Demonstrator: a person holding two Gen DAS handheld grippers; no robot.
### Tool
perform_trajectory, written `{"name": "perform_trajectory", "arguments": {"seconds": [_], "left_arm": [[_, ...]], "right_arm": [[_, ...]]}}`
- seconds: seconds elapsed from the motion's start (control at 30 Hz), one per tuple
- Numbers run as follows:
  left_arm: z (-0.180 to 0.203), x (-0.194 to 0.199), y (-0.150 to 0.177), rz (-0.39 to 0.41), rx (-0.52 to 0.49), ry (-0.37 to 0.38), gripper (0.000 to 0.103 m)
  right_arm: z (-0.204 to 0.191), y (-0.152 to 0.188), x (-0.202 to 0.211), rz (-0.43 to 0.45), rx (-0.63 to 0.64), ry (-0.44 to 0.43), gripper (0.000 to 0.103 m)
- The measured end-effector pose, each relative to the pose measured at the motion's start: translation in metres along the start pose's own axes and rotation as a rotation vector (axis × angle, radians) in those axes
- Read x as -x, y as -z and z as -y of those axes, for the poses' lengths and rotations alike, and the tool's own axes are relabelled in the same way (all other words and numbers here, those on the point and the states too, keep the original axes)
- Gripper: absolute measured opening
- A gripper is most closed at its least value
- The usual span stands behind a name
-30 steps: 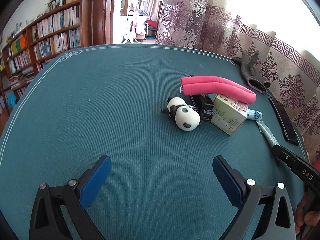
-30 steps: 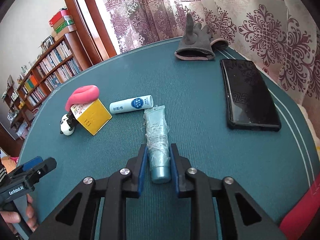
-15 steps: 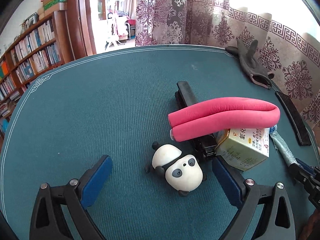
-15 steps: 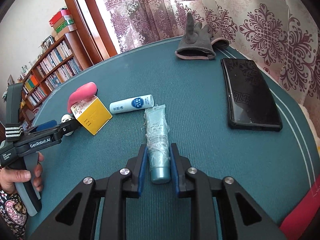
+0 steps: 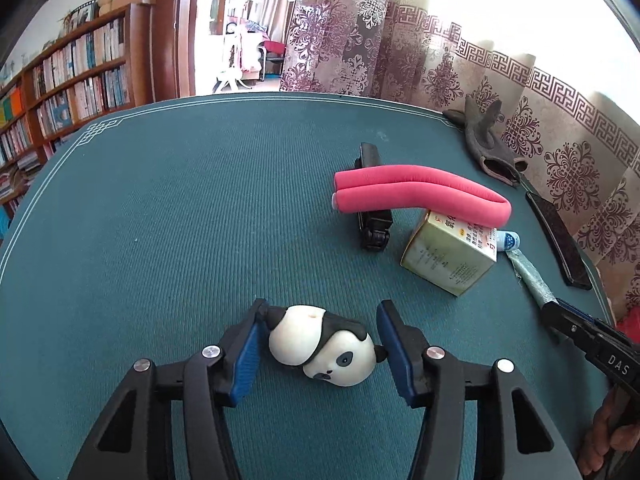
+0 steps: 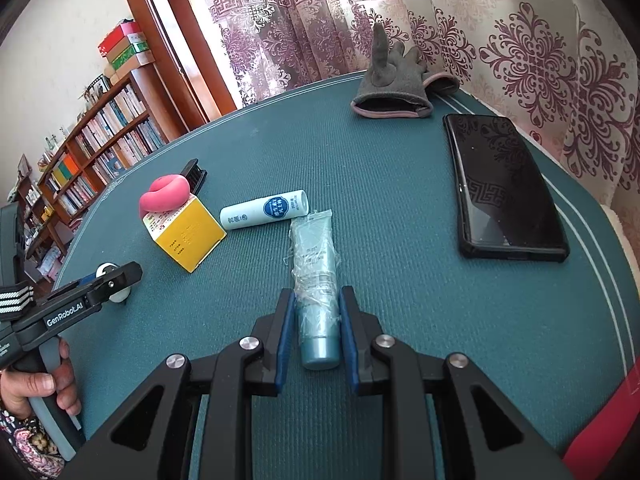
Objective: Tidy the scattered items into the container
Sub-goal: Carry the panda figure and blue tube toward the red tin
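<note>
Bookshelves (image 5: 68,80) and patterned curtains (image 6: 520,40) ring a round table (image 5: 180,208) covered in teal ribbed cloth, its near edge cut off in both views. No container shows in either view. Along the curtain side lie a black phone (image 6: 502,184) and a grey glove (image 6: 394,88). A folded pink foam tube (image 5: 420,194) rests across a yellow box (image 5: 450,254) and a black object (image 5: 374,216) that is largely hidden beneath it and hard to identify. A white stick (image 6: 266,210) lies just beside the box. The right gripper (image 6: 316,332) is clamped on the cap end of a teal cream tube (image 6: 314,268) wrapped in clear film. The left gripper (image 5: 320,340) has just been closing around a panda toy (image 5: 320,344) lying on its side; the left pad touches its body, while contact at the ear is hard to judge.
</note>
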State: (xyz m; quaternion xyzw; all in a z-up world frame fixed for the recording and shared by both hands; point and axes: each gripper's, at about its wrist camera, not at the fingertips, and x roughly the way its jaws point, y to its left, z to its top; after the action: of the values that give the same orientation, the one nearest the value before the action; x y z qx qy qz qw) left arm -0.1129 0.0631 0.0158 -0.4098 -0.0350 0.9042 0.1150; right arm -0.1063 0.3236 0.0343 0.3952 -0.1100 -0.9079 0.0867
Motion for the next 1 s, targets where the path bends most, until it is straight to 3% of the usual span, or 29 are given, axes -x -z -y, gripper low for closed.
{"name": "perform_trajectory", "arguments": {"seconds": [0.2,0.4,0.5,1.0], "left_arm": [[-0.004,0.012,0.013,0.009,0.017,0.039,0.056],[0.001,0.022,0.02,0.003,0.003,0.11,0.056],[0.007,0.028,0.021,0.015,-0.014,0.137,0.056],[0.017,0.035,0.021,0.019,-0.011,0.166,0.056]], "right_arm": [[-0.011,0.002,-0.001,-0.005,0.046,0.059,0.024],[-0.055,0.01,-0.007,-0.011,0.244,0.305,0.024],[-0.068,0.018,-0.005,-0.008,0.302,0.385,0.024],[-0.055,0.039,0.072,0.05,0.059,0.24,0.023]]}}
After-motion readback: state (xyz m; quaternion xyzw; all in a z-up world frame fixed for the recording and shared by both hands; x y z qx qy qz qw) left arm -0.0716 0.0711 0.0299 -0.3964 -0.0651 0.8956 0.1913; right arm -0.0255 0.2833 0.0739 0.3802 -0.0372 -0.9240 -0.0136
